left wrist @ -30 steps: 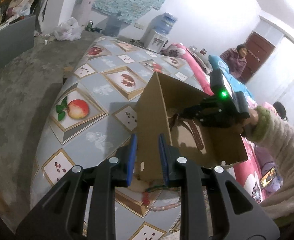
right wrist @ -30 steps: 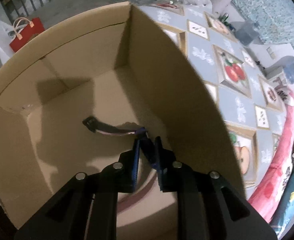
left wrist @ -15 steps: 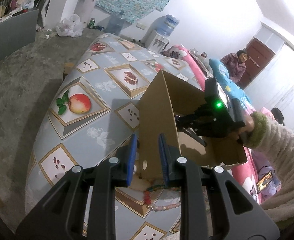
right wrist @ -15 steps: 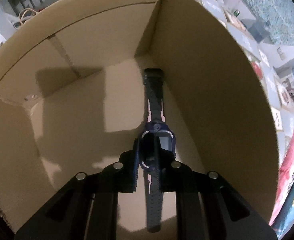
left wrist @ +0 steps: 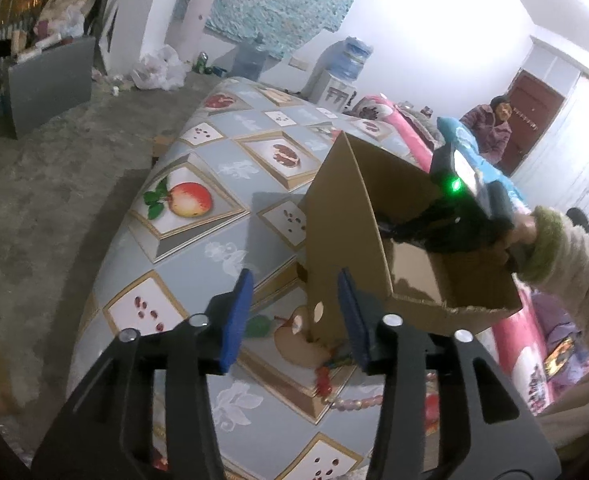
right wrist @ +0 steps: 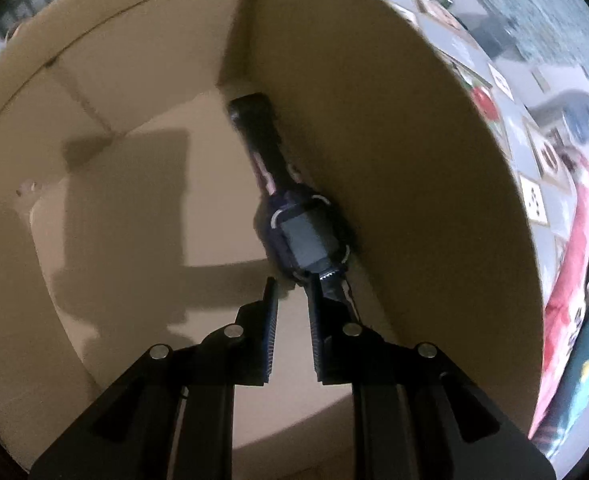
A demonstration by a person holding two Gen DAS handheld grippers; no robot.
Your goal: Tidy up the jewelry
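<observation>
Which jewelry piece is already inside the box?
The dark smartwatch, lying flat on the cardboard box floor against its wall. The red-and-pink bead bracelet lies outside on the tablecloth, at the box's near corner.

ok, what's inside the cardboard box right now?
A dark watch lies on the floor of the cardboard box, against one wall. The right gripper is inside too, just off the watch. The near floor is hidden behind the gripper body.
</observation>
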